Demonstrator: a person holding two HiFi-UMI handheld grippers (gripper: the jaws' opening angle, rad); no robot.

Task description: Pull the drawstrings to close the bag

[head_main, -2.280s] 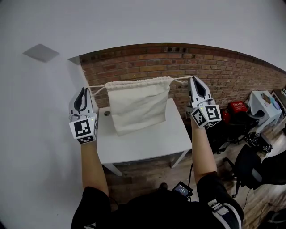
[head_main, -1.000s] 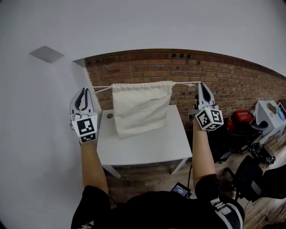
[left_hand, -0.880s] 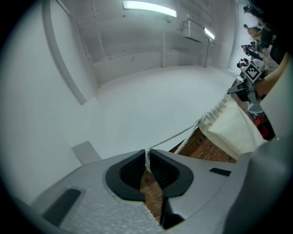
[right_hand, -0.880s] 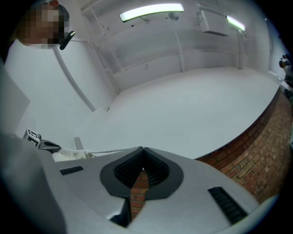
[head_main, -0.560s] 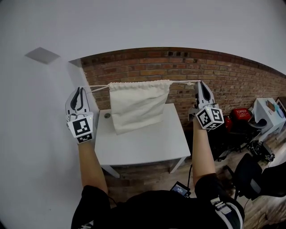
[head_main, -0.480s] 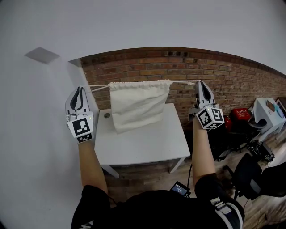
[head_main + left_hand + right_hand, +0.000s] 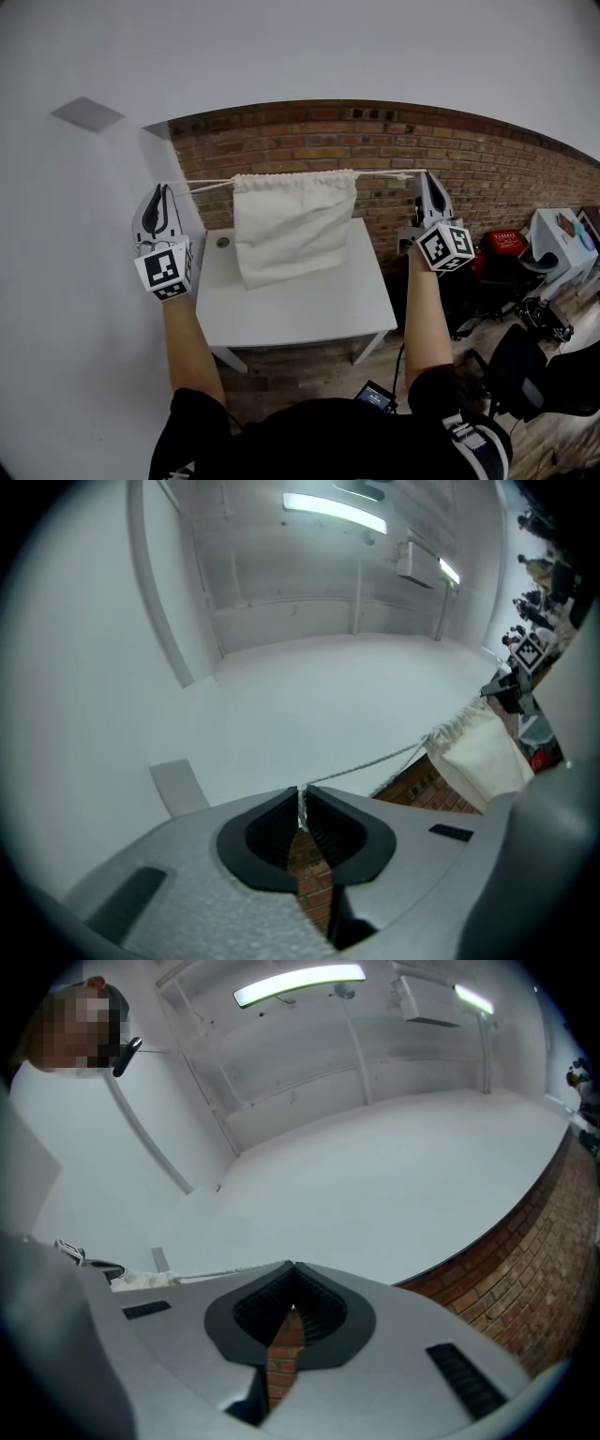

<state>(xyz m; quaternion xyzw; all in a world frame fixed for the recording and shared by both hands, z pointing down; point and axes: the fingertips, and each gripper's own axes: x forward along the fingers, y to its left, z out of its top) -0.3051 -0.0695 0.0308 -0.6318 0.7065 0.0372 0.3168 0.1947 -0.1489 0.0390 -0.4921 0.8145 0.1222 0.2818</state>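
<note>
A cream cloth bag (image 7: 292,225) hangs in the air above the white table (image 7: 309,300), strung between my two grippers. Its mouth is gathered along the top. My left gripper (image 7: 157,187) is shut on the left drawstring (image 7: 208,184); in the left gripper view the cord (image 7: 366,764) runs taut from the pinched jaw tips (image 7: 302,803) to the bag (image 7: 478,752). My right gripper (image 7: 419,174) is shut on the right drawstring (image 7: 384,175), and in the right gripper view the cord (image 7: 225,1272) leaves the closed tips (image 7: 289,1297) leftward.
A brick wall (image 7: 469,169) stands behind the table, with a white wall at the left. Black chairs (image 7: 525,356), a white side table (image 7: 558,225) and clutter fill the floor at the right. A small round thing (image 7: 222,241) lies on the table's far left corner.
The left gripper has rolled a little and shifted slightly outward to the left. The bag still hangs between taut strings, much as before.
</note>
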